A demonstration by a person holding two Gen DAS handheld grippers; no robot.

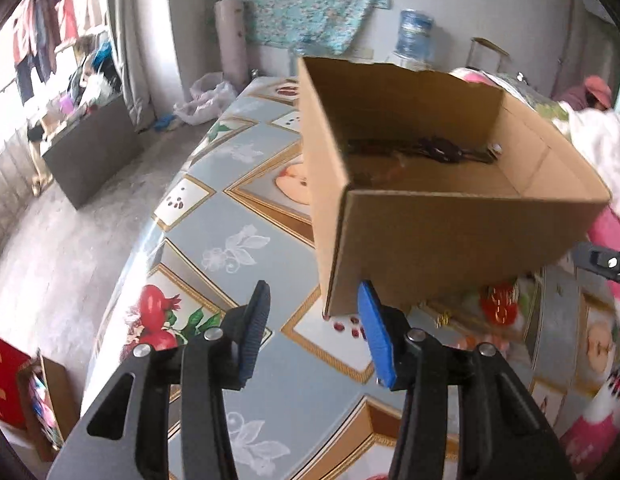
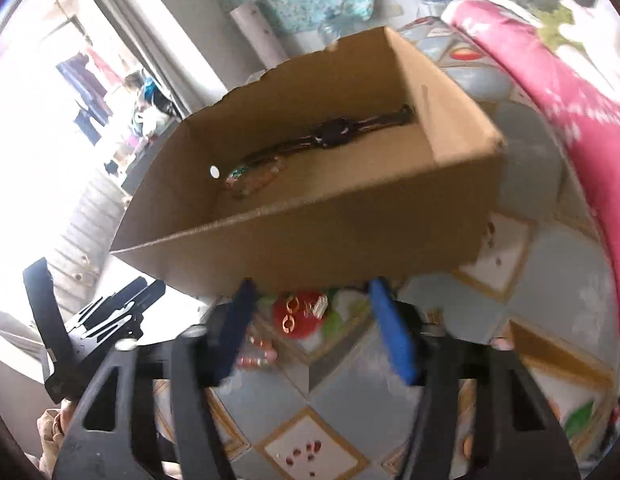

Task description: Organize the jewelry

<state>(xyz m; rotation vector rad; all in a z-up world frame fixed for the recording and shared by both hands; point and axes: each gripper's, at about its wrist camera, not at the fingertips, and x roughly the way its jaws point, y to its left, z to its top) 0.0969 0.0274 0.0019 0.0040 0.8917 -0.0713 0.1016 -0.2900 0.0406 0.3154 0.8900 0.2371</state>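
Both the left gripper (image 1: 314, 332) and right gripper (image 2: 310, 328) are wide open near the box (image 2: 310, 240), ready to put gold rings (image 2: 297, 312) inside.

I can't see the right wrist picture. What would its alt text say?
An open cardboard box sits on a patterned table, holding a dark necklace. Gold earrings lie on the table between the right gripper's open jaws.

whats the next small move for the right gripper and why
Probably lower the right gripper onto the gold earrings just ahead of its open fingers. They lie on the table outside the box, which already holds a dark necklace.
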